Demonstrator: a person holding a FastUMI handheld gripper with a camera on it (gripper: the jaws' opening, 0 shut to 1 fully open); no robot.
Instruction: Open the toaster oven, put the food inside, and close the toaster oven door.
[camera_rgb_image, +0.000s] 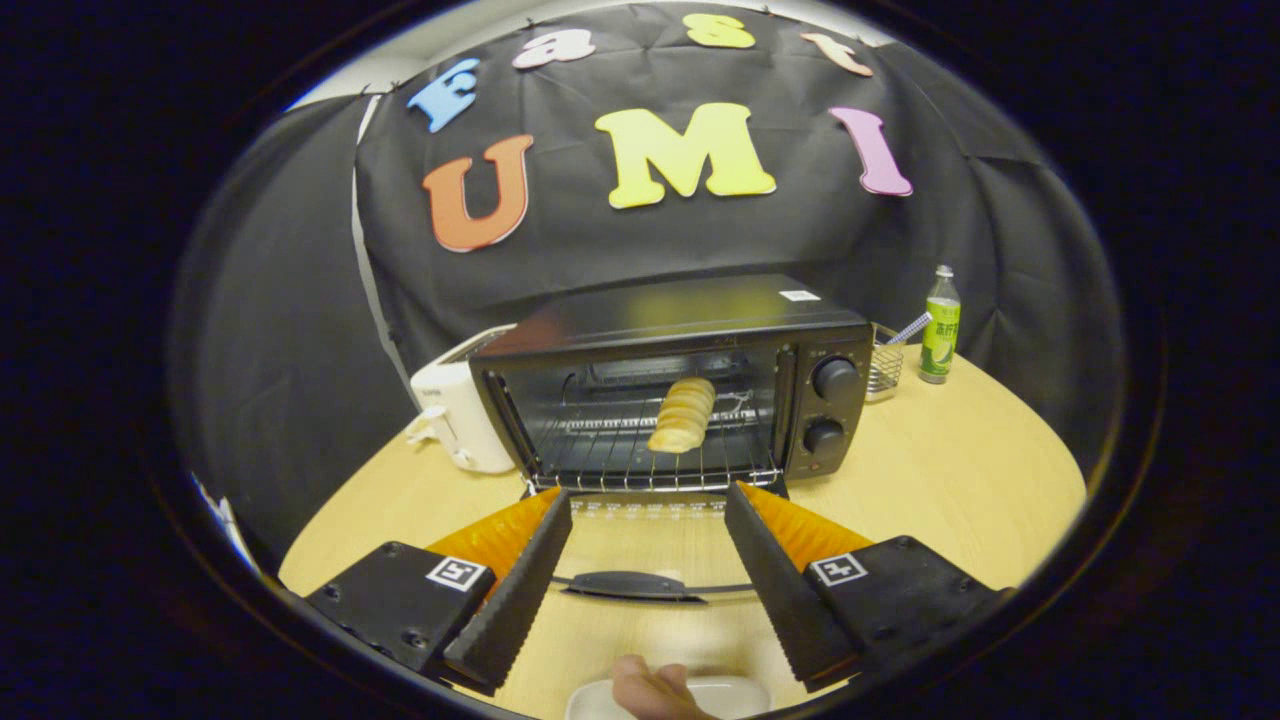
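Toaster oven (690, 390): black, on the pale wooden table (950, 470), beyond the fingertips; its door (640, 560) is dropped flat toward the camera.
Hand (650, 688): nearest of all, below and between the 2 fingers, resting on the rim of a white dish (735, 695).
Gripper (648, 502): fingers spread wide apart, grasping nothing; they sit above the lowered door, 1 to each side of it.
Door handle (628, 585): dark bar between the 2 fingers, touched by neither.
Door glass: see-through, the table's wood grain visible beneath it.
Food (683, 414): a pale golden ridged bread roll, lying on the wire rack (620, 450) inside the oven cavity, toward its right half.
Knobs: 2 round black dials, upper (835, 379) and lower (824, 437), on the oven's right panel.
White toaster (460, 415): just beside the oven's left wall, seemingly touching it.
Wire basket (884, 368): behind the oven's right corner, a striped stick leaning out of it.
Bottle (940, 325): green-labelled, upright, just right of the basket near the table's far edge.
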